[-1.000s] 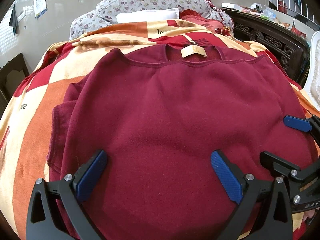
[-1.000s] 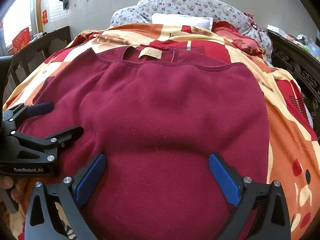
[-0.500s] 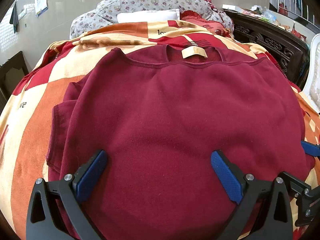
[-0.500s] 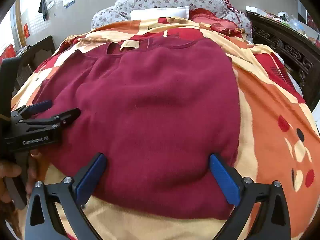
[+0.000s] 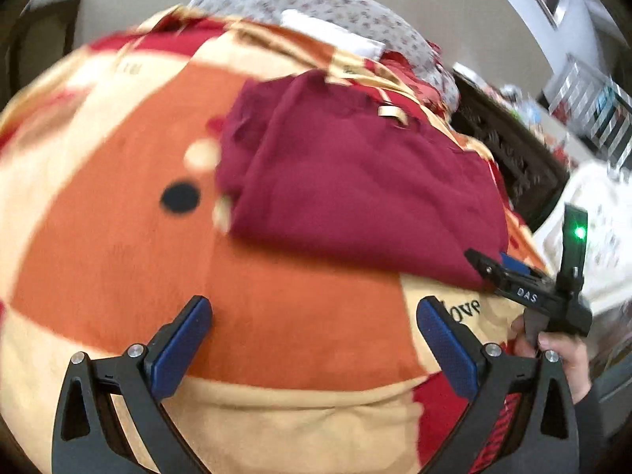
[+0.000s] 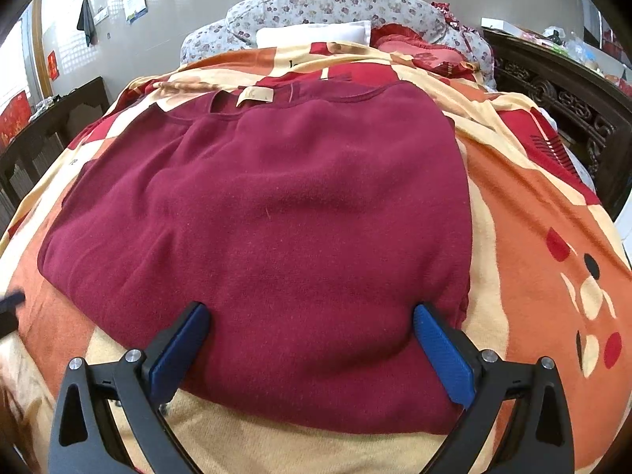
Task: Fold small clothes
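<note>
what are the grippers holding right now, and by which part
Nothing is held. The left gripper is open over the bare blanket, off the maroon sweater. The right gripper is open, its fingers straddling the sweater's near edge without pinching it.

Matt fleecy cloth sweater (image 6: 276,217); plush blanket (image 6: 533,237).

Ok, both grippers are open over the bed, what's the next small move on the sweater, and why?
Probably ease the right gripper forward and close on the sweater's near hem. It lies flat on the blanket, sides apparently folded in, collar far, and the open fingers already straddle that edge. The left gripper is off to the side over bare blanket.
</note>
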`<state>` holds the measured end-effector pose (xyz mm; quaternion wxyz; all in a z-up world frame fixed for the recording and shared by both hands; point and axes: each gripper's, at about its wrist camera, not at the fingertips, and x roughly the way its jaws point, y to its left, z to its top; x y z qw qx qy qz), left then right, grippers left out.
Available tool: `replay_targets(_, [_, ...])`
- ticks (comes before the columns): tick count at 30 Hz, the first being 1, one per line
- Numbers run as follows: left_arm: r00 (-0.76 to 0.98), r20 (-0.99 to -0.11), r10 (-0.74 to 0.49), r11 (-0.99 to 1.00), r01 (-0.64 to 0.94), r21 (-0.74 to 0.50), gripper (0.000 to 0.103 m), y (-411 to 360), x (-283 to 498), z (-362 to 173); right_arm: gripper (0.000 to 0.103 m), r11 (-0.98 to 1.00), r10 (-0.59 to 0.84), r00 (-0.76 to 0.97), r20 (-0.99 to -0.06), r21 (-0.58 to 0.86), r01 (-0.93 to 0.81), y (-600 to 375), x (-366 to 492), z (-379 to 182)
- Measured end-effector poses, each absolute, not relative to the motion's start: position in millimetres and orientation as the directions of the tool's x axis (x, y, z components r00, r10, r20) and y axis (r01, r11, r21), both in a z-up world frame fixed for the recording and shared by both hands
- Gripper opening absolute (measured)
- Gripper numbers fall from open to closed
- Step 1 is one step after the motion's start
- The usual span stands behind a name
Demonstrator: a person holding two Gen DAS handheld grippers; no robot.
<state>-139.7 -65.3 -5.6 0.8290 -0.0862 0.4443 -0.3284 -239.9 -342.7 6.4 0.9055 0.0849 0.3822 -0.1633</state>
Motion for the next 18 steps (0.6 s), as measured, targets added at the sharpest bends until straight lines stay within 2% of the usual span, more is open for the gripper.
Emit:
replay_targets(3, [0.385,-0.642,-0.663,0.743,0.447,-0.498,0.103,-65.5,-128.4,-8.2,0.103,0.932,-0.232,0.655,-0.719,0.029,0.361,-342.9,-240.5,6.7])
replay_targets(6, [0.300,-0.588,-0.751,0.653,0.468,-0.596,0.103,-77.2,-113.1,-9.2,0.103,0.932,-0.231,0.655,-0.719,0.028,0.361,-342.6,-240.3,6.5])
replay_targets(9, [0.275,-0.582,-0.765,0.638,0.443,-0.630,0.103,-89.4,-99.5,-14.3,0.103,0.932,-0.230,0.654,-0.720,0.030,0.361,-342.4,-240.1,6.5])
replay_targets(14, [0.301,-0.428,-0.852,0.506,0.268,-0.820,0.103,-66.0,-70.9,-20.2,0.103,0.933,-0.219,0.656,-0.722,0.042,0.358,-343.9,-239.6,7.2])
replay_targets(18, [0.311,-0.345,-0.886,0.424,0.236,-0.875,0.103,-58.2,-66.9,-17.5,0.103,0.933,-0.216,0.657,-0.722,0.046,0.357,-344.5,-239.2,7.4])
